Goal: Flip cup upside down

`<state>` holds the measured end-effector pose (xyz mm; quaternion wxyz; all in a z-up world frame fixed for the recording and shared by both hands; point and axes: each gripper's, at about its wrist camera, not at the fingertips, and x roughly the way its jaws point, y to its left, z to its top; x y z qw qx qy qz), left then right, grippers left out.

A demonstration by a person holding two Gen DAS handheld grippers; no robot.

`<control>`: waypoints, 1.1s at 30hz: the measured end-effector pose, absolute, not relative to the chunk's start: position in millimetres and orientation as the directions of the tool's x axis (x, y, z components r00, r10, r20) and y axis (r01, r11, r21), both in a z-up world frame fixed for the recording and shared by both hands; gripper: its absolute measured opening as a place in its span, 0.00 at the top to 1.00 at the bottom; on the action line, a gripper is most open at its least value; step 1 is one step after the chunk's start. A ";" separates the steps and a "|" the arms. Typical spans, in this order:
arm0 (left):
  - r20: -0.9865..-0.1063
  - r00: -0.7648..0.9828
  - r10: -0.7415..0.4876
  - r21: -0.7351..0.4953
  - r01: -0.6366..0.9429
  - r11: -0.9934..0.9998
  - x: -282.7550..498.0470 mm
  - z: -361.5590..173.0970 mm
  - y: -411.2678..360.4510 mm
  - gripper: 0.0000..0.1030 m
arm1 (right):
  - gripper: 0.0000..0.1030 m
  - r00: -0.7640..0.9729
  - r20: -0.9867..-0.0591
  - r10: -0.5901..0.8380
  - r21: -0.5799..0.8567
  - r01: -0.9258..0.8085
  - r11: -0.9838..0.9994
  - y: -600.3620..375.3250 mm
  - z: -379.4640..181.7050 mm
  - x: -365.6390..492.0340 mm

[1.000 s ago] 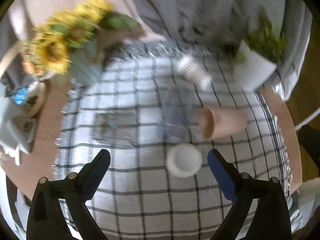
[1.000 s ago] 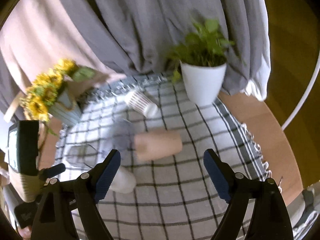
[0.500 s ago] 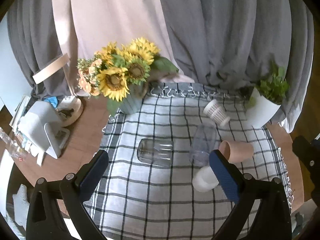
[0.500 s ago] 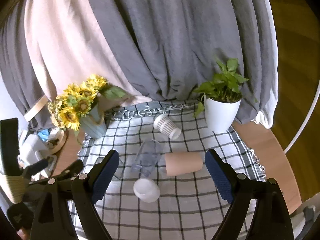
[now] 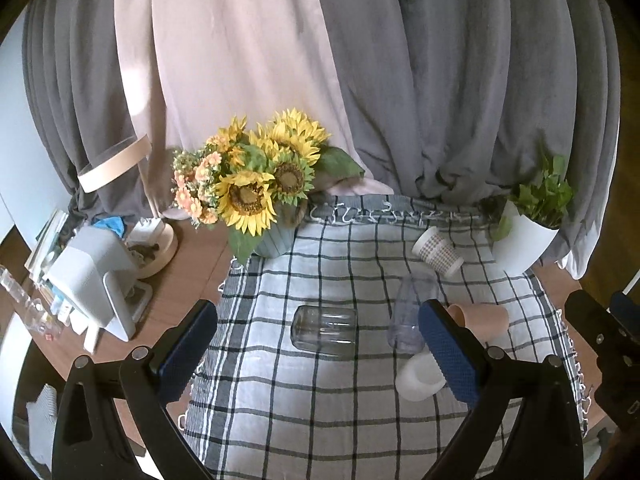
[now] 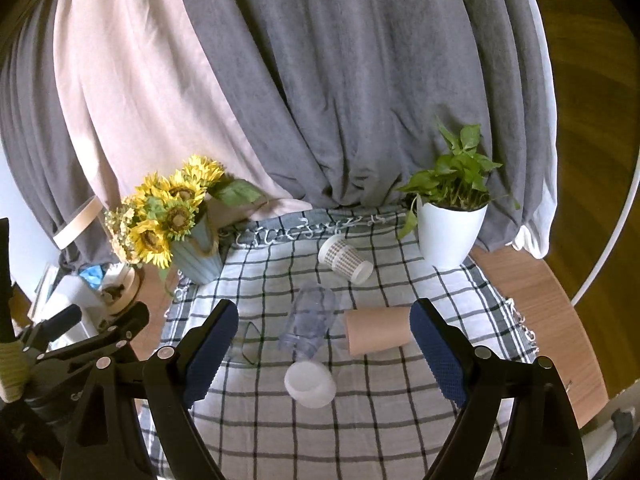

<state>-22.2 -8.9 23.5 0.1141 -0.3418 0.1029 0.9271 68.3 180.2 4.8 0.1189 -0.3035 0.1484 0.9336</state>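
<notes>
Several cups lie on their sides on a checked cloth [image 5: 320, 412]. A clear glass [image 5: 325, 326] lies mid-cloth, a clear plastic cup [image 5: 410, 312] to its right, a tan paper cup [image 5: 480, 320], a white cup [image 5: 418, 372] and a patterned paper cup [image 5: 436, 251] farther back. In the right wrist view I see the tan cup [image 6: 378, 336], white cup [image 6: 310, 384], clear plastic cup [image 6: 310, 322] and patterned cup [image 6: 346, 260]. My left gripper [image 5: 316, 354] is open and empty, held high before the cloth. My right gripper [image 6: 324, 352] is open and empty too.
A sunflower vase [image 5: 264, 200] stands at the cloth's back left and a white potted plant [image 5: 524, 240] at the back right. Boxes and clutter [image 5: 92, 280] sit on the wooden table's left side. Curtains hang behind the table.
Both grippers have pulled back and up from the cups, tilting toward the curtains. The cups now look smaller and farther. Both stay open and empty.
</notes>
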 end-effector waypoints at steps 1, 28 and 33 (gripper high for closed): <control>-0.656 -0.741 0.142 0.113 -0.283 -0.952 -22.6 24.2 -9.4 0.01 | 0.15 -0.788 -0.602 0.131 0.205 -0.311 -0.928 181.0 4.8 68.1; -0.647 -0.746 0.157 0.123 -0.306 -0.944 -19.8 25.6 -8.7 0.01 | 0.15 -0.784 -0.602 0.152 0.199 -0.331 -0.922 177.8 4.7 71.7; -0.646 -0.747 0.158 0.122 -0.306 -0.944 -19.6 25.6 -8.7 0.01 | 0.15 -0.785 -0.601 0.153 0.199 -0.332 -0.922 177.6 5.0 71.4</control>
